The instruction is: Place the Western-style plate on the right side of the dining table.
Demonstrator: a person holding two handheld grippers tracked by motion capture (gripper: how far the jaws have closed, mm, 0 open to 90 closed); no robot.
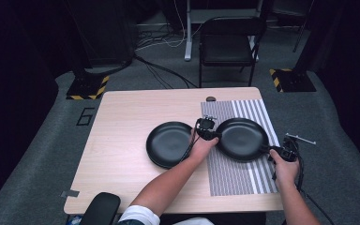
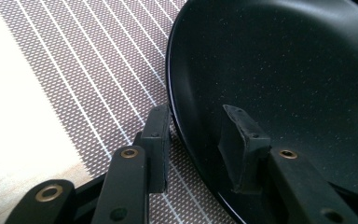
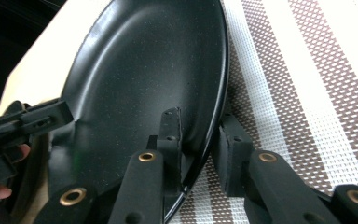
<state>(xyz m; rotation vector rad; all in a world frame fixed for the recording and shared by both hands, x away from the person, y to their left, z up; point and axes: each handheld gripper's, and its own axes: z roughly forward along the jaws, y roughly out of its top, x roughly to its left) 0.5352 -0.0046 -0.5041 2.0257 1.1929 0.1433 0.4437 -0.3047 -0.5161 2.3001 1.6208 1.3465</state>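
Straddling right plate (image 2: 279,70) rim: left hand-held gripper (image 2: 198,140); second plate (image 1: 169,143) overhead.

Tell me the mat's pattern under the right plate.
The mat has brown and white stripes in a fine mesh weave, clearest in the right gripper view.

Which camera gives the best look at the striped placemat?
The high view: it shows the whole striped placemat on the table's right half, under the right black plate. The left gripper view shows a patch of its thin stripes, the right gripper view a close patch of broad stripes beside the plate's rim.
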